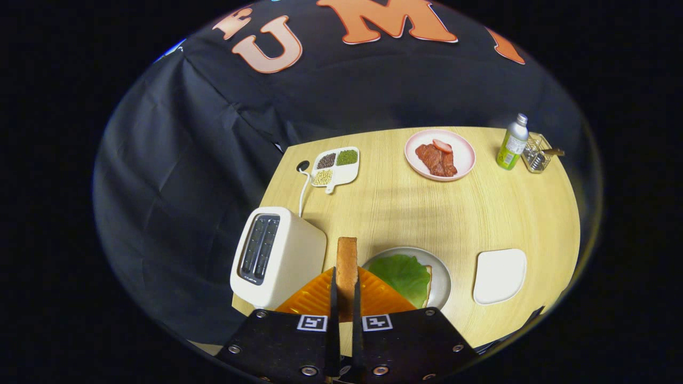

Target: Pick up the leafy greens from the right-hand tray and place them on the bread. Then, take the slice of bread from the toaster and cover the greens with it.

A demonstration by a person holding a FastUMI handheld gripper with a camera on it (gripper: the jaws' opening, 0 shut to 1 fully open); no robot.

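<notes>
The gripper (pixel 347 290) has its jaws closed to a narrow gap on the slice of bread (pixel 347 264), both fingers pressing on its flat faces so that the slice stands on edge and projects forward beyond the fingertips. The slice is held above the counter (pixel 405 208), between the toaster (pixel 277 256) and the plate (pixel 440 280); on the plate lie the leafy greens (pixel 403 274), spread over a lower piece of bread whose edge shows just beside them. The tray (pixel 499 276) to the right of the plate carries nothing, so the first part of the task appears complete and the covering step appears to be in hand. Hazards from here, as a judgement: the slice is vertical while the greens lie flat, so it must be turned broad face down before release; if released on edge it will probably topple and land off-centre or slide off the plate. Grip is taken near one end, so the long free end may sag or break if the slice is soft. A low approach may drag the greens off the lower bread. The toaster stands just beside the slice and could be struck during a sideways move. The meat plate (pixel 440 154), bottle (pixel 513 142) and divided dish (pixel 336 168) stand well apart and pose little risk
</notes>
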